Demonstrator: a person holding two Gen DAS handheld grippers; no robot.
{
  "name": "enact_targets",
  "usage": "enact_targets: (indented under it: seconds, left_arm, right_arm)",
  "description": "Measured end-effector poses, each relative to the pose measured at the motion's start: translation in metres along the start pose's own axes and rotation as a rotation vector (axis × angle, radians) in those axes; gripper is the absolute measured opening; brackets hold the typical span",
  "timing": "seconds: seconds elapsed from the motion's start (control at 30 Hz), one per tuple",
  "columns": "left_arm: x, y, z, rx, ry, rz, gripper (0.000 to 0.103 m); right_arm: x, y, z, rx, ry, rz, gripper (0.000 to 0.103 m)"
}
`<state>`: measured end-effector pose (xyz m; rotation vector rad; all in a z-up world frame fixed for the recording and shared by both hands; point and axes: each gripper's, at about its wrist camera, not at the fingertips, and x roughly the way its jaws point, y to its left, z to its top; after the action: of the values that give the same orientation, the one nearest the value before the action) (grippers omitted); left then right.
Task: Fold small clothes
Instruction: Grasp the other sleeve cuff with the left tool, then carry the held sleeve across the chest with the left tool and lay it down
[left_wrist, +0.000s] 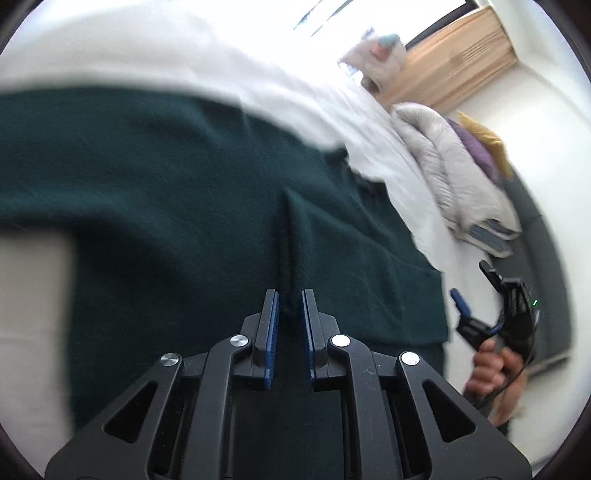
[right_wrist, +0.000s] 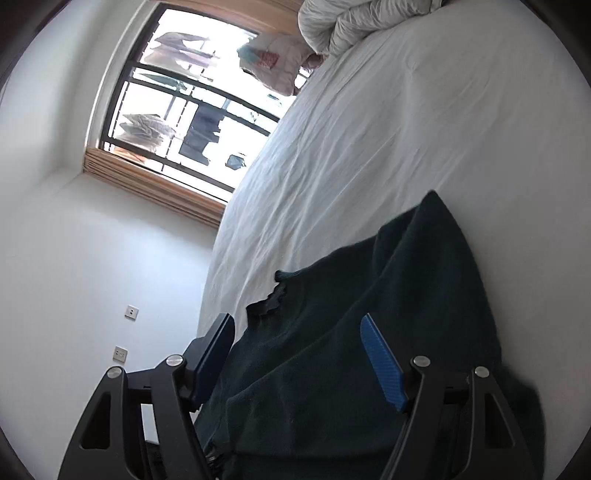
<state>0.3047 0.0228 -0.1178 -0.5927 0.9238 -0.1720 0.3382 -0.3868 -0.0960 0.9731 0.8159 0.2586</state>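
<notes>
On a bed (right_wrist: 369, 129) with a rumpled white sheet, the left claw (left_wrist: 290, 302) pinches a ridge of the dark green garment (left_wrist: 166, 177) spread ahead, while the right claw (right_wrist: 299, 332) gapes released over it, a barred window (right_wrist: 192, 107) beyond.

L gripper (left_wrist: 290, 301) has its blue pads nearly together, pinching a raised fold of dark green fabric (left_wrist: 184, 184). R gripper (right_wrist: 299, 354) has its jaws spread wide, w/ nothing between the pads; the person's bare hand (left_wrist: 491, 369) wraps its handle.
</notes>
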Motion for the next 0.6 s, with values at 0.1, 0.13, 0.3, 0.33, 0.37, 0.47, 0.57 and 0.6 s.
enact_targets:
  seconds: [0.1,0.13,0.3,0.33,0.37,0.47,0.57,0.6]
  left_arm:
    - [-0.008,-0.029,0.008,0.138,-0.075,0.014,0.012]
    - [0.004,-0.038,0.011,0.180,-0.056,0.005,0.012]
    - [0.063,-0.038,0.010,0.231,0.095,0.039,0.012]
    - [0.063,-0.034,0.007,0.234,0.079,0.028,0.012]
    - [0.062,-0.031,0.005,0.243,0.067,0.016,0.011]
    - [0.061,-0.020,0.003,0.229,0.055,-0.030,0.011]
    - [0.059,-0.010,0.000,0.196,0.052,-0.084,0.011]
    - [0.061,-0.005,0.001,0.188,0.048,-0.097,0.011]
  right_arm:
    - [0.024,-0.026,0.022,0.013,0.088,-0.014,0.074]
    - [0.030,-0.036,0.026,0.026,0.108,-0.043,0.073]
    - [0.024,-0.066,0.025,0.071,0.134,0.006,0.043]
    - [0.020,-0.065,0.021,0.047,0.138,0.001,0.043]
    - [0.015,-0.060,0.014,0.003,0.145,-0.019,0.043]
    - [-0.003,-0.049,-0.021,-0.071,0.162,-0.032,0.045]
    - [-0.023,-0.044,-0.045,-0.129,0.156,-0.039,0.045]
    - [-0.029,-0.042,-0.050,-0.145,0.150,-0.048,0.045]
